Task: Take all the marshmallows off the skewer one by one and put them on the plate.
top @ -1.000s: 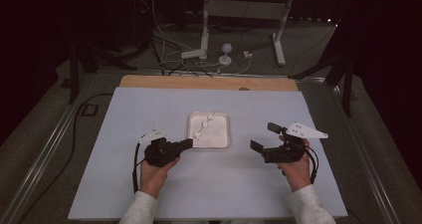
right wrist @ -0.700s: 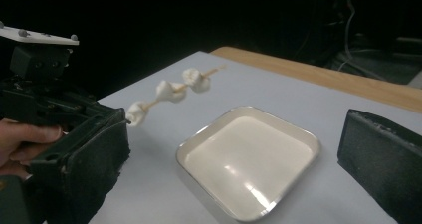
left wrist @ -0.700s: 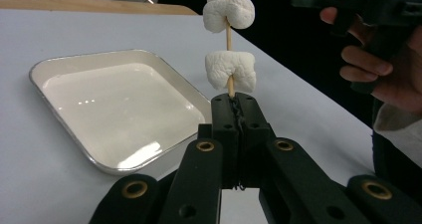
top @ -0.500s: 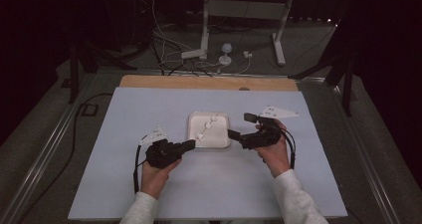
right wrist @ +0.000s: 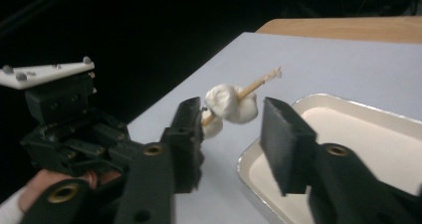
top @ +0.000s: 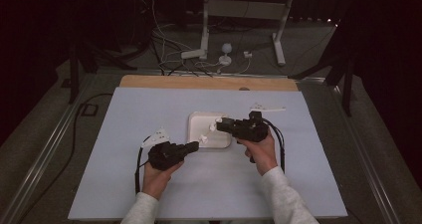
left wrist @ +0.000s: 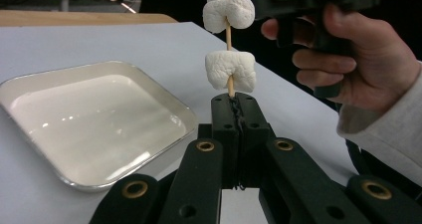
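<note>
Swinging in from the table's right since the earlier frame, the right hand-held gripper (right wrist: 229,122) has been closing around, seemingly not yet pinching, the top marshmallow (right wrist: 231,103) on the skewer (left wrist: 229,59) clamped upright beside the tray (left wrist: 99,119) by the left hand-held gripper (left wrist: 234,100), so next it must pinch and pull.

White marshmallows (left wrist: 230,69) on a tan wooden skewer (right wrist: 256,84); cream tray (left wrist: 74,114); pale blue-grey table (top: 149,114); black grippers.
</note>
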The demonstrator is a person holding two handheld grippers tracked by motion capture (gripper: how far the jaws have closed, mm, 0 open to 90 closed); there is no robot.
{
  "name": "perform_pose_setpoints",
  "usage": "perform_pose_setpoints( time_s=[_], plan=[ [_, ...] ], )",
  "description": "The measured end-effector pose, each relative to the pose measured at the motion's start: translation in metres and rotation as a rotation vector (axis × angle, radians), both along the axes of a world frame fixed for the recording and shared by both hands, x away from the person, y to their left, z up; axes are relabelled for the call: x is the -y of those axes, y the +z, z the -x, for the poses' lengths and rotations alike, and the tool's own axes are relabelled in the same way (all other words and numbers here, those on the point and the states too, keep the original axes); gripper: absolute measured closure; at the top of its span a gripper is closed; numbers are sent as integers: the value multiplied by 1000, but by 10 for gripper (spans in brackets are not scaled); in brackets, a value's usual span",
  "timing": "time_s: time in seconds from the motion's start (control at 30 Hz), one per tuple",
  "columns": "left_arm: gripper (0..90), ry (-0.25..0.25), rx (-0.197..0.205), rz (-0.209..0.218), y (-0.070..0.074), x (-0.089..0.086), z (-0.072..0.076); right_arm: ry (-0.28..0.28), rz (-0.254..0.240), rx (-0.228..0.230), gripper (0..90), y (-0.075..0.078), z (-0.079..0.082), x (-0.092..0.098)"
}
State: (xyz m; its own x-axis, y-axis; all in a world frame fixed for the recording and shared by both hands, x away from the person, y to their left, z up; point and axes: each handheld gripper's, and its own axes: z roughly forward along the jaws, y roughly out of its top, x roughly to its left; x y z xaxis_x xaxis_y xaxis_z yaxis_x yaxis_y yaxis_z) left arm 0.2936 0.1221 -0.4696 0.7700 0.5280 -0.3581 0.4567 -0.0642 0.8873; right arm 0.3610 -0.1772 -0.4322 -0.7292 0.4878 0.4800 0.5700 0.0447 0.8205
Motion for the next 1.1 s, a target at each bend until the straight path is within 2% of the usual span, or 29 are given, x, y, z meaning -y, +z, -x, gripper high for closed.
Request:
perform_pose_setpoints(
  time_s=[0.1, 0.13, 0.17, 0.3, 0.33, 0.47, 0.73, 0.77, 1.0, 1.1],
  plan=[
    [900, -15, 16, -6, 1, 2, 1, 7, -34, -50, 633, -1, -2, 1],
    [900, -18, 18, -3, 1, 3, 1, 7, -34, -50, 633, -1, -2, 1],
    [900, -20, 21, 0, 1, 2, 1, 12, -59, -76, 627, -2, -3, 2],
    [900, -31, 30, 3, 0, 2, 2, 26, -93, -111, 618, -4, -5, 2],
    [900, -35, 32, 3, 0, 2, 2, 41, -121, -138, 649, -5, -6, 3],
    [900, -47, 33, -5, -1, 2, 1, 58, -146, -163, 710, -5, -7, 2],
    [900, -55, 32, -27, -3, 3, 0, 23, -125, -105, 759, 3, -2, 1],
    [900, -53, 34, -27, -3, 3, 0, 18, -116, -84, 764, 7, -2, 0],
    [900, -52, 45, -46, -2, 2, 1, -17, -107, -50, 775, 14, 0, -1],
    [900, -48, 53, -71, -2, 3, 1, -32, -111, -48, 780, 15, 0, -1]
  ],
)
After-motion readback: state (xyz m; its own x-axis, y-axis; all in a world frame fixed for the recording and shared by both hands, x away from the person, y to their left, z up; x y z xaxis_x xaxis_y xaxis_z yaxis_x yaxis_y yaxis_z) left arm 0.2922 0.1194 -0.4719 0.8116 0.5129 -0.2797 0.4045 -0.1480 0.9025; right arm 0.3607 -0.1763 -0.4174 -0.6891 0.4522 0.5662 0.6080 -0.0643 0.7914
